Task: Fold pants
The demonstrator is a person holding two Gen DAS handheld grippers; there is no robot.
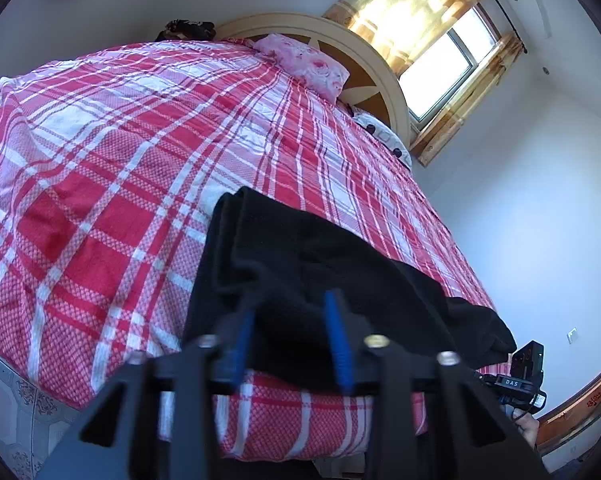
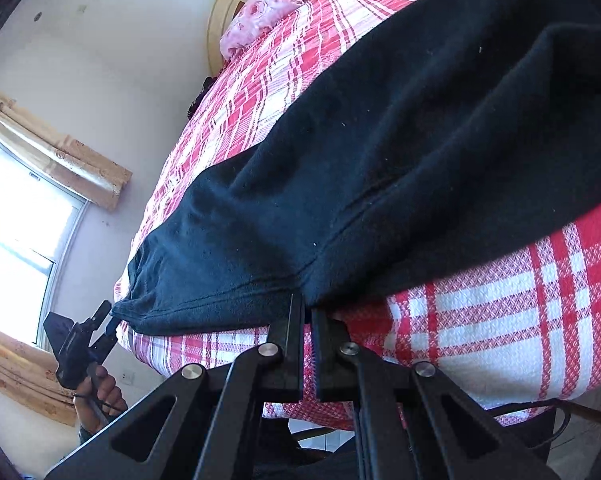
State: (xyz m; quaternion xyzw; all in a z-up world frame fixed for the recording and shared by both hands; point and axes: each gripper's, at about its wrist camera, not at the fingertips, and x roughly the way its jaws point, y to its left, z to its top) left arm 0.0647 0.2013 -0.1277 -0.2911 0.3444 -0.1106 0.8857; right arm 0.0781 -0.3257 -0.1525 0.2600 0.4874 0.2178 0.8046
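Black pants [image 1: 324, 264] lie folded lengthwise along the near edge of a bed with a red and white plaid cover [image 1: 112, 168]. In the left wrist view my left gripper [image 1: 292, 320] is open, its blue-padded fingers [image 1: 336, 336] straddling the near edge of the pants. In the right wrist view the pants [image 2: 400, 152] fill the upper middle. My right gripper [image 2: 307, 308] is shut on the pants' edge at the bed's rim. The right gripper also shows in the left wrist view [image 1: 520, 376]. The left gripper shows far left in the right wrist view [image 2: 100, 320], at the pants' other end.
A pink floral pillow [image 1: 308, 64] and a spotted pillow [image 1: 380, 132] lie by the curved headboard [image 1: 364, 52]. A window with yellow curtains [image 1: 440, 52] is beyond. Tiled floor [image 1: 4, 412] lies below the bed edge.
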